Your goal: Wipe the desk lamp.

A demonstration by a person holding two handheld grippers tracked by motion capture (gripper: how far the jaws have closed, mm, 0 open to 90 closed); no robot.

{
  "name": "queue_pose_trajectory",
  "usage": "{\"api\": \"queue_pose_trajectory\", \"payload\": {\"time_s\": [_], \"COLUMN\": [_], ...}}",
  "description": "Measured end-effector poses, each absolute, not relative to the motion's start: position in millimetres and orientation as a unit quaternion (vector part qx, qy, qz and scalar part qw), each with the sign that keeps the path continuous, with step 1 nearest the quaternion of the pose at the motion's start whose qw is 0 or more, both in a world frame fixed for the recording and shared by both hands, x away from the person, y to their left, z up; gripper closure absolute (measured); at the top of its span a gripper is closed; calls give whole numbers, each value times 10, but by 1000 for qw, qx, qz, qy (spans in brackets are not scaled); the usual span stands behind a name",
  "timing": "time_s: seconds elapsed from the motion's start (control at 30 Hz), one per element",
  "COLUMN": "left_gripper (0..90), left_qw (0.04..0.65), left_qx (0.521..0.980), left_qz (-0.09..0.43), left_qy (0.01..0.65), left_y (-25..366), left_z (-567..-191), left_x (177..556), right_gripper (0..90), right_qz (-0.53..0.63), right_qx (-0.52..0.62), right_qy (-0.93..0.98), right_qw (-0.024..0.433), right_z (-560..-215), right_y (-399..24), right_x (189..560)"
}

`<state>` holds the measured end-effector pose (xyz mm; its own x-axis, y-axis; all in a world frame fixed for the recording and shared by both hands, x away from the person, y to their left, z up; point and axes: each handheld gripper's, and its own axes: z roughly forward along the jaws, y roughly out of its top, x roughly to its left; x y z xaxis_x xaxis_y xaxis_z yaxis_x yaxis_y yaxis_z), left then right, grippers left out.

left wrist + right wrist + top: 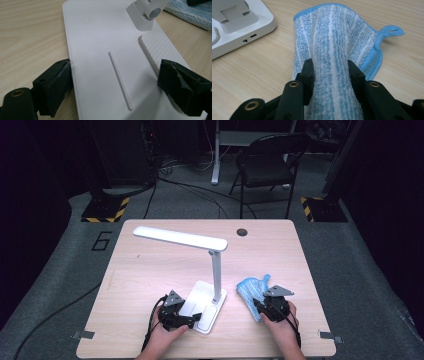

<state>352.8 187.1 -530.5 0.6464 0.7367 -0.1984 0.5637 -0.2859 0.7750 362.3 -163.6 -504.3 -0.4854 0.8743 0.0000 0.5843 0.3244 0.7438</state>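
Wooden table (150,270) carries a white lamp (200,270). Left tool (115,85) clamps lamp base (100,50) at both edges, prob. to keep it steady; right tool (330,72) pinches blue cloth (337,37) lying beside the base, ready for wiping.

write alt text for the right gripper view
The right gripper has its two black jaws pinched on a raised fold of a blue and white striped cloth that lies on a wooden table. A corner of a white lamp base sits at upper left, apart from the cloth.
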Motion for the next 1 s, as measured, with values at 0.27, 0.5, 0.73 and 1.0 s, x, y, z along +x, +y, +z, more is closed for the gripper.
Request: {"api": "queue_pose_trajectory", "payload": {"time_s": [0.27,0.5,0.73,1.0], "left_gripper": [115,115,115,116], "left_qw": [433,435,436,435], "left_qx": [800,798,798,799], "left_qz": [97,97,96,96], "left_qy": [403,407,405,404], "left_y": [1846,1838,1842,1845], "left_z": [-5303,-5303,-5303,-5303], "left_x": [3509,3505,3506,3506], "right_gripper": [652,652,654,660], "right_qz": [364,369,381,390], "right_qx": [463,462,447,442], "right_qy": [782,783,788,790], "right_qw": [202,193,183,171], "right_z": [-5002,-4985,-4950,-4905], "right_y": [-1634,-1637,-1629,-1555], "right_x": [3615,3623,3638,3661]}}
